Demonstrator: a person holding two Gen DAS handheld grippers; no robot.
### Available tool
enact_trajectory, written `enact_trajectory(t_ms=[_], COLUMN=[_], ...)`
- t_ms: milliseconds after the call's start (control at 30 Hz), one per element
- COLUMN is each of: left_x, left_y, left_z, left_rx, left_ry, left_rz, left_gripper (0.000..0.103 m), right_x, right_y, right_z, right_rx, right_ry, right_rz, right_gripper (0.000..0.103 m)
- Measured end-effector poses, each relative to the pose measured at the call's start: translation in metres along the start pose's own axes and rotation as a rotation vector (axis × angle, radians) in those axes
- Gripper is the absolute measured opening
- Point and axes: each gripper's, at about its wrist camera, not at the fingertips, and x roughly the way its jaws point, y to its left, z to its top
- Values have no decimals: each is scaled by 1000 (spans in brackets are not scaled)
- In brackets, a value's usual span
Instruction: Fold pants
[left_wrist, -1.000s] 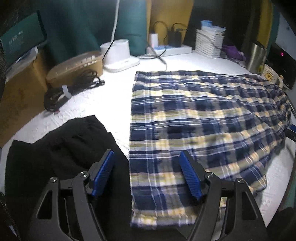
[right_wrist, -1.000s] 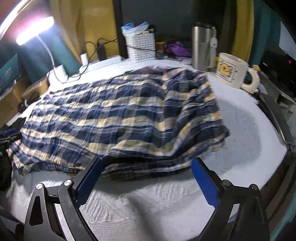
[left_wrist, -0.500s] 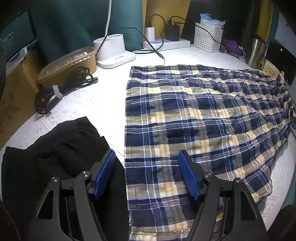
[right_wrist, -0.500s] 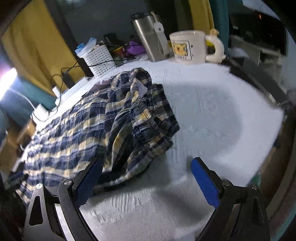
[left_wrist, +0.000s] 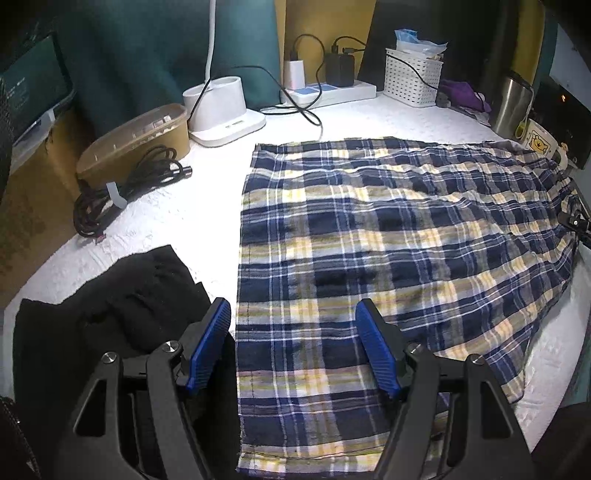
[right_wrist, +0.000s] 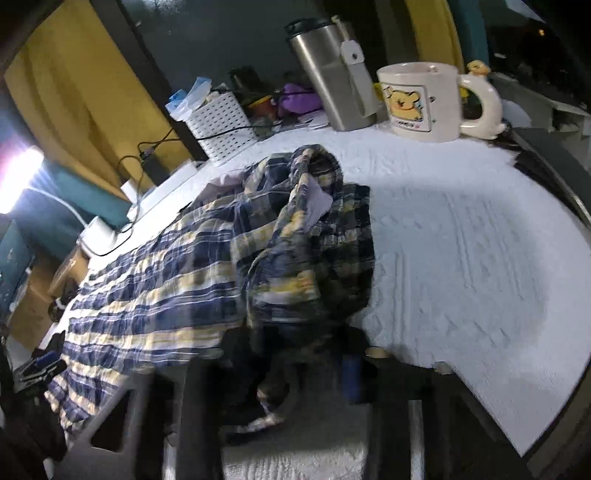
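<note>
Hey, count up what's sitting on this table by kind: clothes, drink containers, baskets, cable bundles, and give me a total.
Clothes: 2, the plaid pants and a black garment
Drink containers: 2, a steel tumbler and a cartoon mug
Baskets: 1, white basket
Cable bundles: 1, black coil
Total: 6

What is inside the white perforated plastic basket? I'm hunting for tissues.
A crumpled blue-and-clear plastic packet sticks out of the top of the white perforated plastic basket. Anything lower down is hidden by the basket's walls, so tissues cannot be confirmed.
</note>
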Motion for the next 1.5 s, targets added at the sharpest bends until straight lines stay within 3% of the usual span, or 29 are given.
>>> enact_trajectory(t_ms=[200, 367, 533, 667, 733, 800, 833, 867, 933, 1133, 1300, 1367, 1433, 1500], left_x=[-7, -16, -12, 16, 25, 23, 21, 20, 18, 8, -17, -27, -36, -43], left_y=[-10, -25, -46, -55, -58, -62, -64, -65, -65, -60, -55, -55, -56, -61], left_z=[10, 21, 30, 28, 24, 21, 21, 20, 17, 14, 27, 30, 34, 38], left_rx=[10, 39, 49, 19, 11, 18, 28, 36, 39, 30, 7, 5, -4, 6], left_ry=[-10, -23, -18, 55, 85, 60, 53, 47, 34, 23, -43, -74, -111, -143], left_rz=[23, 21, -39, -83, -96, -91, -84, -89, -73, -75, -81, -84, -100, -121], left_gripper=[70, 70, 70, 68, 54, 36, 20, 11, 6, 6, 16, 39, 52, 53], right_x=[-12, -29, -31, -19, -16, -15, -15, -15, -17, -29, -44, -51, -55, -58], right_y=[-4, -29, -48, -49, -50, -51, -51, -52, -52, -48, -41, -38, -36, -34], right_z=[8, 26, 38, 33, 28, 25, 24, 23, 22, 16, 8, 4, 0, -4], right_rx=[-99, -97, -106, -120, -116, -105, -100, -94, -83, -74, -71, -70, -67, -65], right_ry=[-40, -100, -105, -63, -48, -42, -41, -40, -47, -52, -60, -63, -63, -57], right_rz=[-55, -121, -167, -203, -216, -228, -231, -236, -237, -263, -270, -269, -262, -249], right_gripper=[26, 26, 26, 26, 30, 34, 42, 57, 74, 75, 76, 84, 88, 90])
